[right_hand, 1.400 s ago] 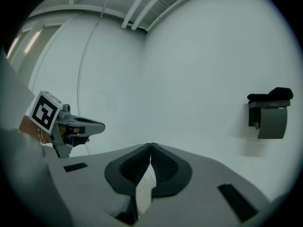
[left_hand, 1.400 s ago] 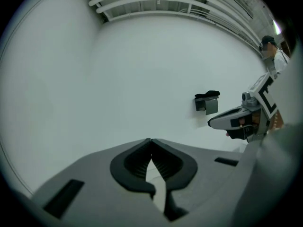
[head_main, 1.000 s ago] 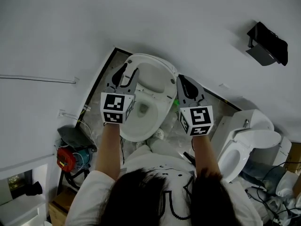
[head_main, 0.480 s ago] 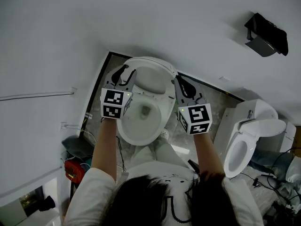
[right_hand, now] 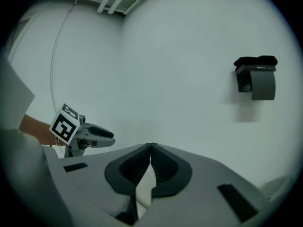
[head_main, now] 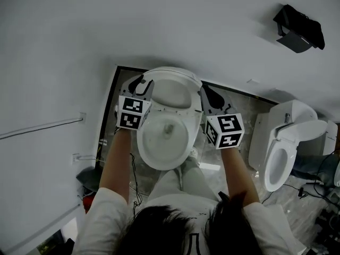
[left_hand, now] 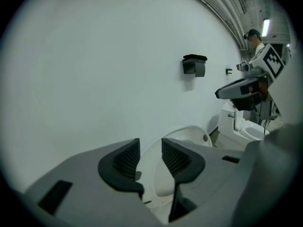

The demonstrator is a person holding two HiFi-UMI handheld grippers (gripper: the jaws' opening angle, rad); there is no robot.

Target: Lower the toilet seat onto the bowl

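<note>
The white toilet bowl [head_main: 163,139] stands in the middle of the head view. Its seat [head_main: 171,77] is raised against the wall. My left gripper [head_main: 142,82] reaches to the seat's left edge. In the left gripper view its jaws [left_hand: 150,154] stand apart and are closing, and the white curve of the seat [left_hand: 189,135] runs through the gap between them; I cannot see the pads pressing on it. My right gripper [head_main: 205,91] is beside the seat's right edge. Its jaw tips [right_hand: 150,148] meet, and I see nothing pinched between them.
A second white toilet [head_main: 284,142] stands to the right with its seat down. A black paper holder [head_main: 297,28] hangs on the wall at the upper right. A dark floor strip [head_main: 106,116] runs left of the bowl, and the person's legs are just below it.
The view has shifted, so the toilet sits more squarely below me. Both grippers have stayed at the two sides of the raised seat and drifted slightly right.
</note>
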